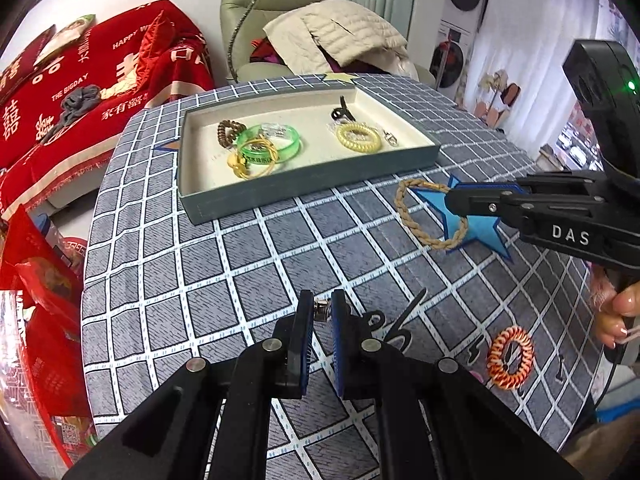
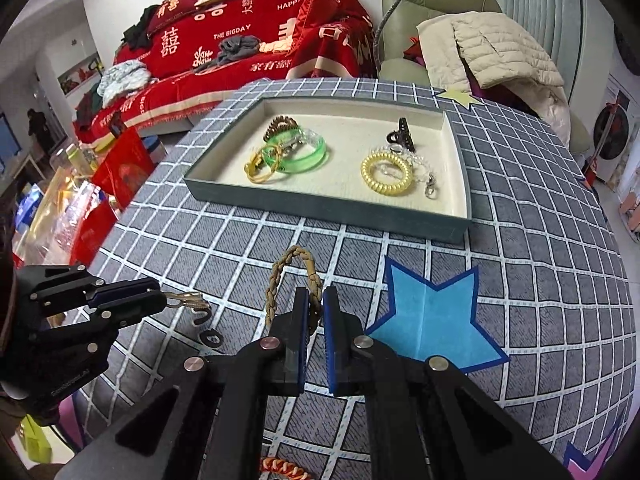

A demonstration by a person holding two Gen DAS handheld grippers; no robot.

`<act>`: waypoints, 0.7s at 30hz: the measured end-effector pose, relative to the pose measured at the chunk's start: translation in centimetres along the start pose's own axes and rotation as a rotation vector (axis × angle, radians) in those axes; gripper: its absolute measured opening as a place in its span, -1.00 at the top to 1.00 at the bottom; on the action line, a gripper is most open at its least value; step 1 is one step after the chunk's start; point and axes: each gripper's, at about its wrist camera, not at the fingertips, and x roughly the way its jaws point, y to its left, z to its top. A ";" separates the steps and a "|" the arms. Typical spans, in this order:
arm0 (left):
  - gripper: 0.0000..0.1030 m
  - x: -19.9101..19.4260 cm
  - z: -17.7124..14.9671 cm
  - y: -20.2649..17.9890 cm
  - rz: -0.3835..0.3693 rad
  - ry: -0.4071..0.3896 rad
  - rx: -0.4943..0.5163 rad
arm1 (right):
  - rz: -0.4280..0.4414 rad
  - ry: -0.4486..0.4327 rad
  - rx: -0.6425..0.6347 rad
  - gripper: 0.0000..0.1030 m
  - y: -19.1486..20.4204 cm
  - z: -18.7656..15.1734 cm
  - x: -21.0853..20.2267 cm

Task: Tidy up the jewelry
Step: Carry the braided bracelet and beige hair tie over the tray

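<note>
Both my claws tilt steeply down over the table (image 1: 168, 280). My left claw (image 1: 322, 312) is nearly closed, pinching a small metal clasp (image 1: 321, 309); the right wrist view shows it is a tan hooked piece (image 2: 188, 302) sticking out of the pads. My right claw (image 2: 316, 308) is closed on a braided tan bracelet (image 2: 292, 276), whose loop hangs free ahead of the pads. In the left wrist view that bracelet (image 1: 420, 216) overlaps the blue star (image 1: 472, 224) near the table's right edge, and a hand (image 1: 618, 312) grips the handle.

The tray (image 1: 256, 200) sits toward the table's far edge, unobstructed. It holds a green bangle (image 2: 304, 156), gold rings (image 2: 262, 168), a brown coil (image 2: 280, 124), a yellow coil (image 2: 386, 174) and a black clip (image 2: 402, 134). An orange-and-white coil (image 1: 510, 358) lies near the table's near right edge. A red throw (image 2: 256, 36) covers the sofa beyond.
</note>
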 end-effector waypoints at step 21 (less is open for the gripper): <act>0.42 -2.0 3.6 0.3 0.010 -0.088 -0.035 | 0.045 -0.086 0.019 0.85 -0.6 3.0 -2.8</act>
